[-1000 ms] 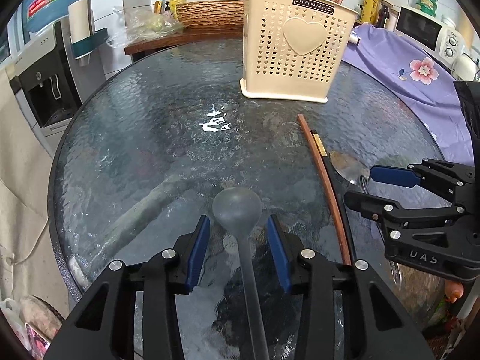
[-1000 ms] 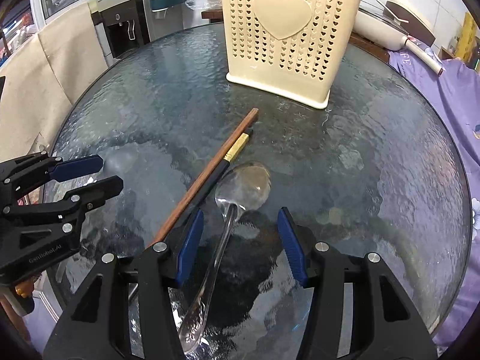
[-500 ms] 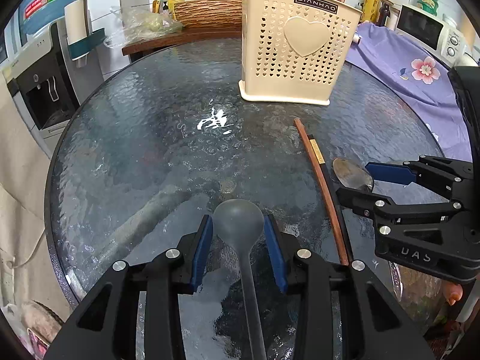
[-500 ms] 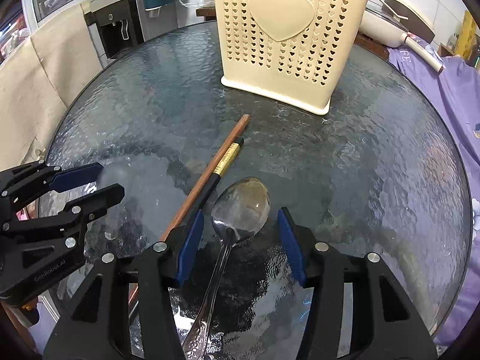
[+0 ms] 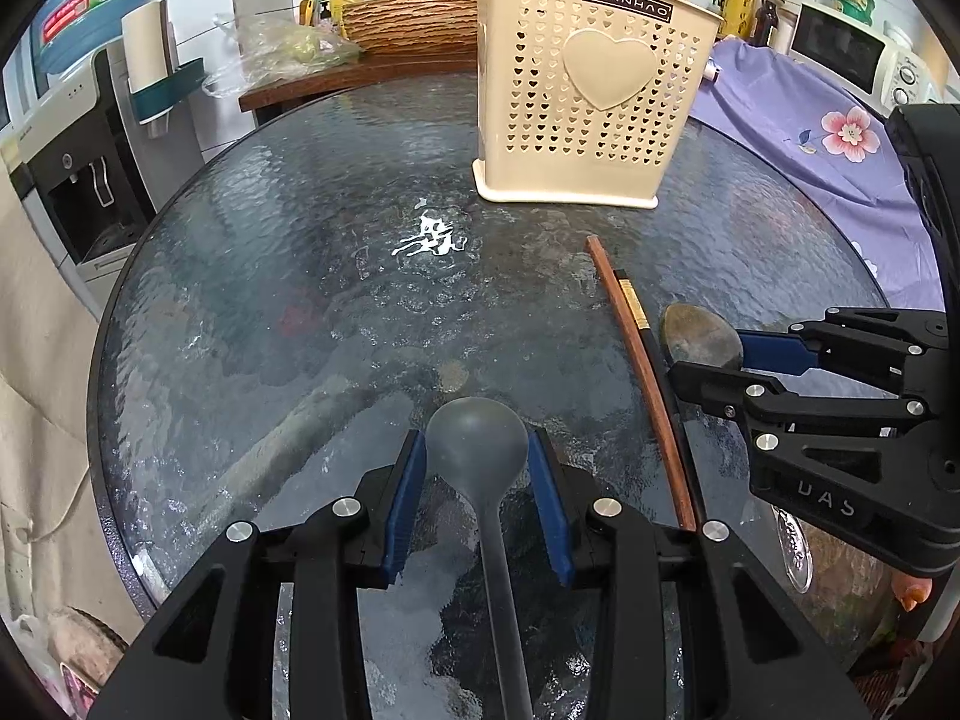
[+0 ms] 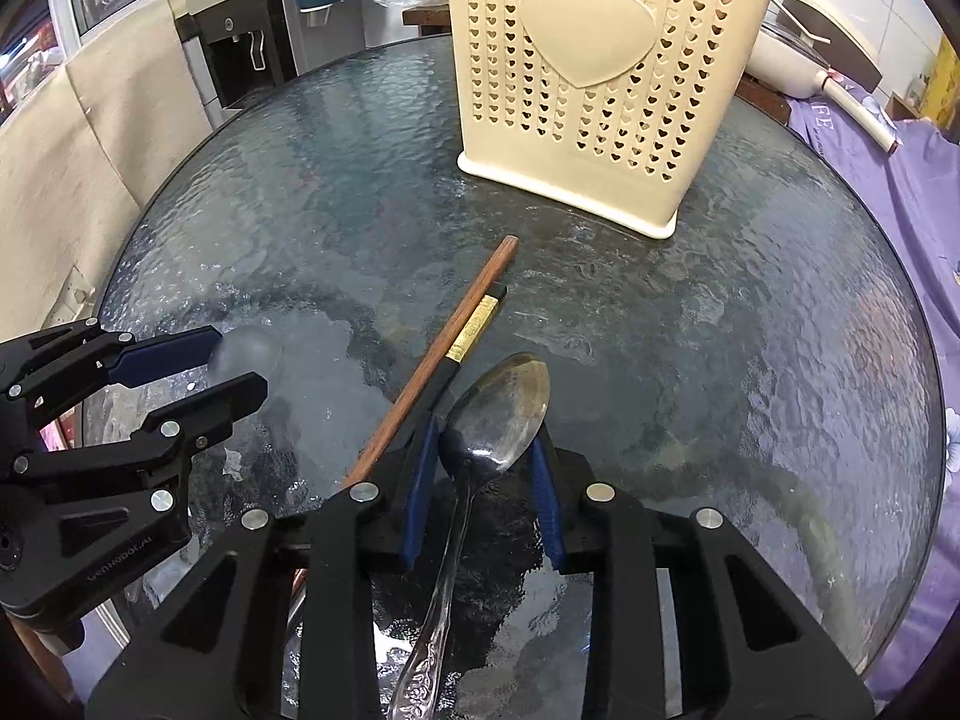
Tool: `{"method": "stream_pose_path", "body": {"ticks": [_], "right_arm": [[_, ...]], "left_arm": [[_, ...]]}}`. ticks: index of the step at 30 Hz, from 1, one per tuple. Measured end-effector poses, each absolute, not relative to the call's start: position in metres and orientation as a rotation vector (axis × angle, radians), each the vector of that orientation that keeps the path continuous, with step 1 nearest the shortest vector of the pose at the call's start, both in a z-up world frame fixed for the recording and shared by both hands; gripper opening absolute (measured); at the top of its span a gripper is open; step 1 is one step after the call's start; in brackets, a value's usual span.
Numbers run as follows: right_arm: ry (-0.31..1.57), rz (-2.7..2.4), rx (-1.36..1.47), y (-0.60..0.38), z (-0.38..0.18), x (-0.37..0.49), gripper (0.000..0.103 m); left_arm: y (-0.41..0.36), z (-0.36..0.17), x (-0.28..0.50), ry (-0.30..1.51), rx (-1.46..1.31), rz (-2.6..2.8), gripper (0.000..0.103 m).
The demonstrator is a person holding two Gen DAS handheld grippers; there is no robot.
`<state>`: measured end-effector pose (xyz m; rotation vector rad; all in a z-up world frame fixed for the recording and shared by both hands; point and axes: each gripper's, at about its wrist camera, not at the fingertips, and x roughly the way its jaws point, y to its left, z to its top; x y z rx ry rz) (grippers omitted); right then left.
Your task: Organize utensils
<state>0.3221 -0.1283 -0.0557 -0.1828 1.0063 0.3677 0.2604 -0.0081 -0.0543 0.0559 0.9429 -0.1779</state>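
My left gripper (image 5: 478, 457) is shut on the bowl of a grey plastic spoon (image 5: 477, 444) lying on the glass table (image 5: 300, 276). My right gripper (image 6: 483, 444) is shut on the bowl of a metal spoon (image 6: 501, 405); it also shows in the left wrist view (image 5: 699, 333). A brown chopstick (image 6: 444, 354) and a black chopstick with a gold band (image 6: 474, 327) lie side by side just left of the metal spoon. A cream perforated utensil holder (image 5: 594, 90) with a heart stands at the far side, with wooden sticks in it.
A purple flowered cloth (image 5: 810, 138) covers the surface to the right, with a microwave (image 5: 858, 57) behind. A water dispenser (image 5: 78, 150) stands at the left. A wooden shelf (image 5: 360, 69) with a woven basket and bags sits behind the table.
Both grippers have closed: the left jaws onto the grey spoon's bowl, the right jaws onto the metal spoon's bowl. Both moved slightly forward over the spoons.
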Motion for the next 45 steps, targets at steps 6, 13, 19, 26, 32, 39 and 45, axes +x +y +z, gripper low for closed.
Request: {"method": "stream_pose_path", "body": {"ticks": [6, 13, 19, 26, 32, 39, 45], "right_arm": [[1.029, 0.391, -0.141, -0.134, -0.055, 0.328, 0.030], [1.053, 0.425, -0.085, -0.141, -0.053, 0.333, 0.025], [1.058, 0.445, -0.048, -0.146, -0.049, 0.337, 0.017], [1.047, 0.440, -0.029, -0.149, -0.046, 0.338, 0.008], [0.995, 0.436, -0.015, -0.152, -0.039, 0.333, 0.007], [0.950, 0.437, -0.021, -0.152, -0.033, 0.329, 0.002], [0.924, 0.457, 0.013, -0.157, -0.028, 0.326, 0.002]], "left_arm": [[-0.006, -0.054, 0.262, 0.945, 0.043, -0.187, 0.034], [-0.004, -0.054, 0.263, 0.950, 0.029, -0.199, 0.034], [-0.003, -0.053, 0.265, 0.954, 0.025, -0.211, 0.034], [-0.005, -0.053, 0.267, 0.952, 0.031, -0.215, 0.034], [-0.005, -0.052, 0.267, 0.942, 0.025, -0.218, 0.034], [-0.004, -0.048, 0.266, 0.932, 0.020, -0.221, 0.034], [-0.001, -0.042, 0.264, 0.912, 0.006, -0.218, 0.034]]}}
